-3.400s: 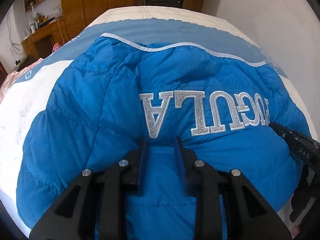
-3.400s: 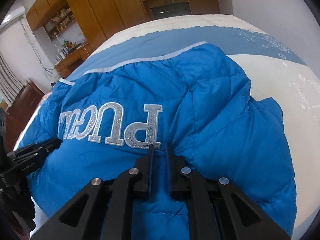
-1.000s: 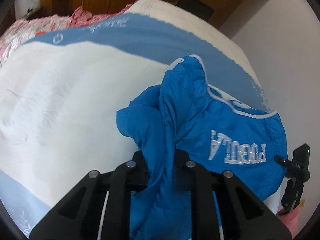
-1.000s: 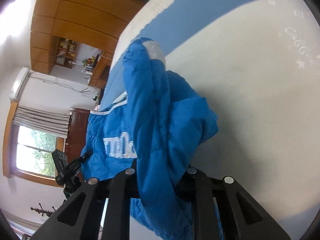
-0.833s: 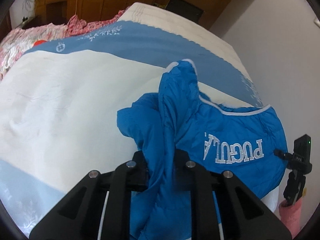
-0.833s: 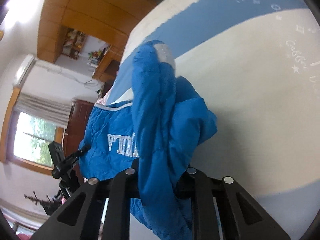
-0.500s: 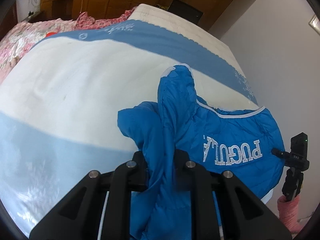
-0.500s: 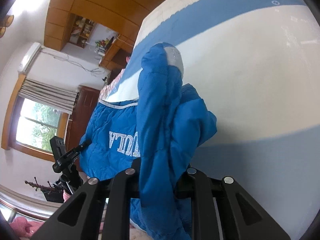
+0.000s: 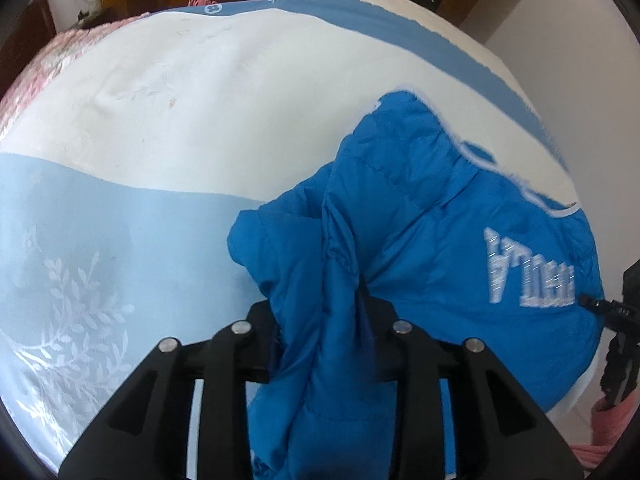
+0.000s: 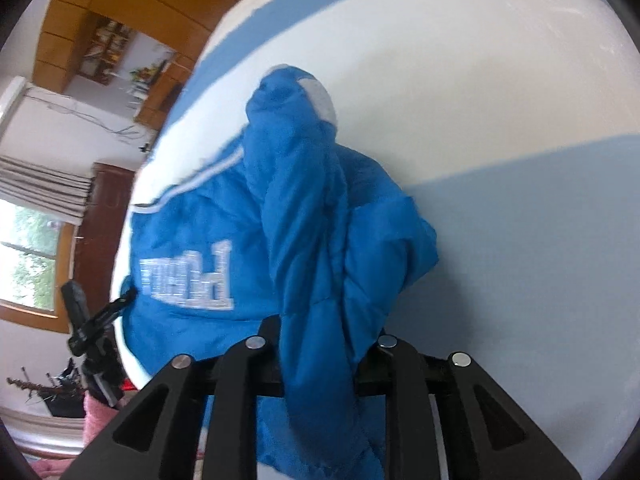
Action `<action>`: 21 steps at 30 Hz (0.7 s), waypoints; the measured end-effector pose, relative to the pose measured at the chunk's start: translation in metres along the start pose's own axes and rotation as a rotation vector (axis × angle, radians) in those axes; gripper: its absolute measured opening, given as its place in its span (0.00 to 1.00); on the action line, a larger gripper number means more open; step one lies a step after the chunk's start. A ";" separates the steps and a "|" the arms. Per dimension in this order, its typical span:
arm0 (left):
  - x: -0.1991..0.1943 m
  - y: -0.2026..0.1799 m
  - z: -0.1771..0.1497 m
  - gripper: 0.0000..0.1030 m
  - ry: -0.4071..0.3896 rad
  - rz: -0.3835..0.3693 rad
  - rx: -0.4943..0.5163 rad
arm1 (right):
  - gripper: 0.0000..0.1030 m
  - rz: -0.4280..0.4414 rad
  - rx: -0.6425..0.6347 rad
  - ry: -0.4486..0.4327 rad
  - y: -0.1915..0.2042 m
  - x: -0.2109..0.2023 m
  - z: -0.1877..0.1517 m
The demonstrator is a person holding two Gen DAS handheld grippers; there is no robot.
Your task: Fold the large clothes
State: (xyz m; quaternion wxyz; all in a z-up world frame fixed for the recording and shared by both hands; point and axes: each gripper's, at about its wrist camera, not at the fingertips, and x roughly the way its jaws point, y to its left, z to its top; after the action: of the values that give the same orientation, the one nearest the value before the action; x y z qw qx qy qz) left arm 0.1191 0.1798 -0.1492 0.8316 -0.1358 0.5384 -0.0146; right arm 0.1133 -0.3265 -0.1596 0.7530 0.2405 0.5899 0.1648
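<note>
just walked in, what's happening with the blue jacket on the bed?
A person is folding a blue puffer jacket on a bed with a blue-and-white bedspread, using a handheld gripper in each hand. The left gripper and right gripper each have a bunched fold of the jacket between their jaws, which have just been opening. The rest of the jacket, silver lettering up, lies on the bedspread.

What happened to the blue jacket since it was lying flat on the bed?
Both grippers took hold of the blue jacket and carried its bunched cloth away across the bedspread, so the silver letters now sit off to the side. The left gripper and right gripper have just been opening, with cloth between the jaws. The jacket still lies on the same bed.
</note>
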 end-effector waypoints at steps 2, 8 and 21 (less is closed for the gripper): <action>0.005 -0.003 -0.003 0.33 -0.007 0.019 0.023 | 0.24 0.011 0.017 -0.007 -0.004 0.007 -0.002; 0.017 0.002 -0.005 0.37 -0.026 0.020 0.017 | 0.28 0.028 0.036 -0.027 -0.025 0.015 -0.012; -0.030 0.005 -0.011 0.45 -0.053 0.058 -0.052 | 0.48 -0.210 -0.059 -0.095 -0.002 -0.036 -0.031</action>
State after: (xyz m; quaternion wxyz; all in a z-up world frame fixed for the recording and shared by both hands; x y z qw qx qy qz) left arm 0.0966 0.1874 -0.1280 0.8417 -0.1418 0.5203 0.0271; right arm 0.0746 -0.3427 -0.1372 0.7999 0.1624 0.5706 0.0906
